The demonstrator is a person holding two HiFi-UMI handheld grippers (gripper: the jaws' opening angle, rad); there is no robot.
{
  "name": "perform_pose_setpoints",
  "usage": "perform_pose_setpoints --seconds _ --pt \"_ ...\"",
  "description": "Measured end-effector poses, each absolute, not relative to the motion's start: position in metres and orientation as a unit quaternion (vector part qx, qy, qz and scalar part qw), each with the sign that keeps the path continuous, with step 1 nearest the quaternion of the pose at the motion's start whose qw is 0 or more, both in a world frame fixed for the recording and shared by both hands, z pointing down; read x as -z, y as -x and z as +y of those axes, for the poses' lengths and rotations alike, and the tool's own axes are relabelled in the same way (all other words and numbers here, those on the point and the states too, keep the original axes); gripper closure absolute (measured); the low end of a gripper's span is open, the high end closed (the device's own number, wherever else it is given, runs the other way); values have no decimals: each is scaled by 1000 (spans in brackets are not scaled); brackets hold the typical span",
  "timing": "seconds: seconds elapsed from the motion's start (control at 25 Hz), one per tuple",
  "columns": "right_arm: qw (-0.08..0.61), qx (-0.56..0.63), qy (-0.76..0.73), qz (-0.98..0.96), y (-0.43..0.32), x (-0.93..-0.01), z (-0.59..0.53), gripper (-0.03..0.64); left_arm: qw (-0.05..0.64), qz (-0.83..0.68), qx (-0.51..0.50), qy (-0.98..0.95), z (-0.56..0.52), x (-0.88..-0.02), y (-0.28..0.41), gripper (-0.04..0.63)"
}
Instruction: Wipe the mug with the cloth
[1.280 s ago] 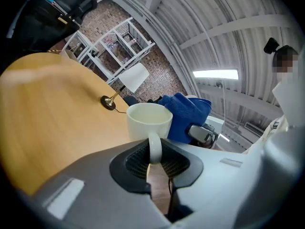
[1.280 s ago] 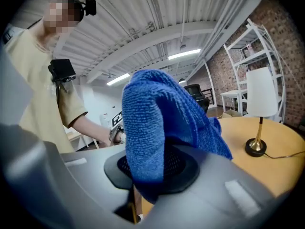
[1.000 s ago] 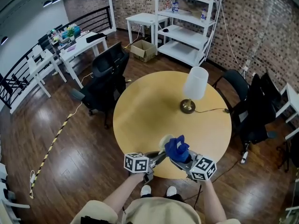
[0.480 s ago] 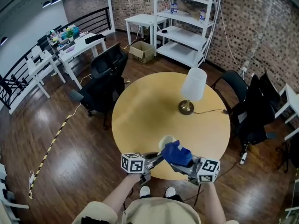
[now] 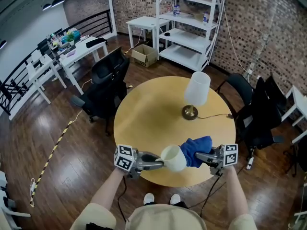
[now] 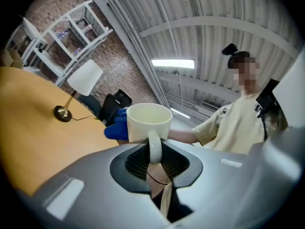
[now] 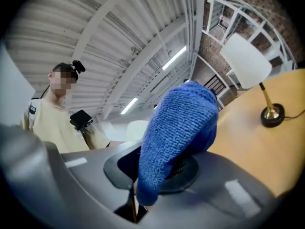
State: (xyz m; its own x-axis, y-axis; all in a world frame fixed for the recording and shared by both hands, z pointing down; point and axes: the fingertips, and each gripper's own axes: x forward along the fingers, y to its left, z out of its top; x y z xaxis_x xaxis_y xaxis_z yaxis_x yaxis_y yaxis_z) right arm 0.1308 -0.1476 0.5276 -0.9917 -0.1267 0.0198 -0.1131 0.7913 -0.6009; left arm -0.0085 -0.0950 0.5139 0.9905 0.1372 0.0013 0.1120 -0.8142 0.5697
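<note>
Cream ceramic mug is off the surface, above the near edge of the round wooden table, its handle clamped in the left gripper. Blue microfibre cloth is bunched and pinched in the right gripper, sitting right against the mug's side opposite the handle.

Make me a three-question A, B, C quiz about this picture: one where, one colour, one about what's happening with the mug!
1. Where does the lamp stand? A) on the round table B) on the floor C) on a chair
2. What colour is the cloth? A) red B) blue C) green
3. How is the mug? A) standing on the table B) held by its handle in the left gripper C) lying on the floor
1 A: its base sits on the table. 2 B: blue in every view. 3 B: jaws shut on the handle.
</note>
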Motion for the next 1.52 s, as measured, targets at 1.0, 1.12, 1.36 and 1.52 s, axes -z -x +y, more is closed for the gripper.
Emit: perform_pose_setpoints --seconds 1.0,1.12,1.36,1.52 --pt "305 487 -290 765 -78 -491 -91 581 304 264 99 -910 -48 -449 -11 558" --pt "317 486 -294 759 -71 -487 -87 581 300 272 109 -908 -45 -445 -14 558" --pt "341 476 -301 753 -76 -479 -76 581 302 283 123 -902 -38 -442 -17 558" --pt "330 450 -253 790 -89 -486 -79 581 302 269 109 -908 -38 -450 -20 558"
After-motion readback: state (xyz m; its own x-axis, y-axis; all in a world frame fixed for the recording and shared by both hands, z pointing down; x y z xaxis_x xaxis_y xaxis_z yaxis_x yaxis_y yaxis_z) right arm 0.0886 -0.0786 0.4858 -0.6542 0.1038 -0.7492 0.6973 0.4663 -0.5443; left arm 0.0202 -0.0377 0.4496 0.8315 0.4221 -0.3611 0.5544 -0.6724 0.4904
